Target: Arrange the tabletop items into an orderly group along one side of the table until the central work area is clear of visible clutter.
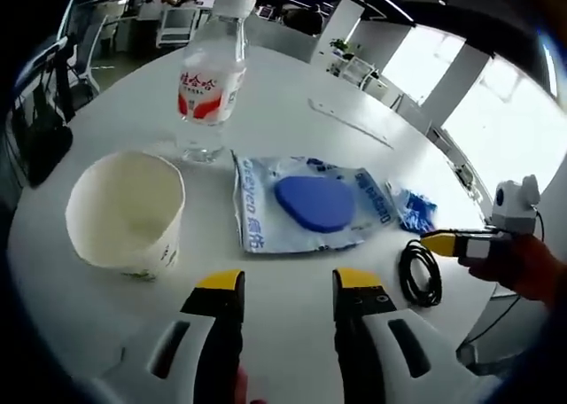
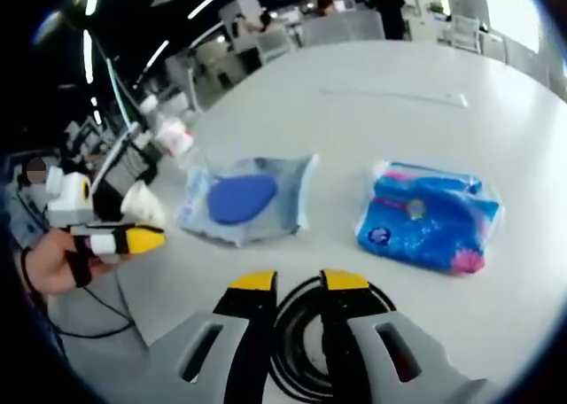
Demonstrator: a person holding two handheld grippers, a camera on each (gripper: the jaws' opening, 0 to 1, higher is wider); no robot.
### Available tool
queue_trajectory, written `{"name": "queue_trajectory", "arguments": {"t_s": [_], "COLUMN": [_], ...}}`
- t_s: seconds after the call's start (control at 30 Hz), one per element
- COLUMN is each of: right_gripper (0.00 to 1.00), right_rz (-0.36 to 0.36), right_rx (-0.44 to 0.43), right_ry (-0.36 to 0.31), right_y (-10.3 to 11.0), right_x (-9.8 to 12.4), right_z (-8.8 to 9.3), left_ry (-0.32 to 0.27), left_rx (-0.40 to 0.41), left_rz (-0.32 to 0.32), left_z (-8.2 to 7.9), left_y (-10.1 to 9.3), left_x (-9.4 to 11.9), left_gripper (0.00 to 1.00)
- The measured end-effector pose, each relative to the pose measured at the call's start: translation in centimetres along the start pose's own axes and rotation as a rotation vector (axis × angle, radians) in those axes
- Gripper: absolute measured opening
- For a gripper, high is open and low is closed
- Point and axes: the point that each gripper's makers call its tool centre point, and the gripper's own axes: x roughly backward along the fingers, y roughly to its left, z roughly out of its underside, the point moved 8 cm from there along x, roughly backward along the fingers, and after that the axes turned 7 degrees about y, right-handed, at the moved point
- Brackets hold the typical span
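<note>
On the round white table (image 1: 292, 85) stand a clear water bottle (image 1: 211, 85) with a red label and a white paper cup (image 1: 128, 209). A clear pouch holding a blue oval pad (image 1: 310, 205) lies in front of my left gripper (image 1: 290, 284), which is open and holds nothing. A blue tissue packet (image 1: 412, 209) and a coiled black cable (image 1: 421, 273) lie to the right. My right gripper (image 2: 298, 284) hovers over the cable (image 2: 301, 342), jaws a little apart, coil showing between them. The pouch (image 2: 248, 200) and the packet (image 2: 430, 213) lie beyond it.
A thin pale strip (image 1: 350, 120) lies far across the table. A hand (image 1: 523, 267) holds the right gripper (image 1: 452, 242) at the table's edge. The left gripper (image 2: 124, 240) comes in from the left. Office desks and chairs stand beyond the table.
</note>
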Motion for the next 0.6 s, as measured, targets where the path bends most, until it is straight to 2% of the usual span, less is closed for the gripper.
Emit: {"name": "queue_trajectory", "arguments": {"t_s": [0.13, 0.33, 0.6], "right_gripper": [0.18, 0.18, 0.19], "right_rz": [-0.005, -0.013, -0.010], "right_rx": [0.002, 0.021, 0.034], "right_ry": [0.010, 0.025, 0.042], "right_y": [0.1, 0.4, 0.0], "right_x": [-0.8, -1.6, -2.7], "right_z": [-0.6, -0.9, -1.3], "left_ry": [-0.008, -0.015, -0.028], "left_rx": [0.026, 0.037, 0.057], "left_rz": [-0.044, -0.048, -0.078], "left_z": [-0.1, -0.2, -0.3], "left_y": [0.2, 0.0, 0.6], "left_x": [-0.3, -0.8, -1.3], "left_gripper": [0.38, 0.38, 0.37]}}
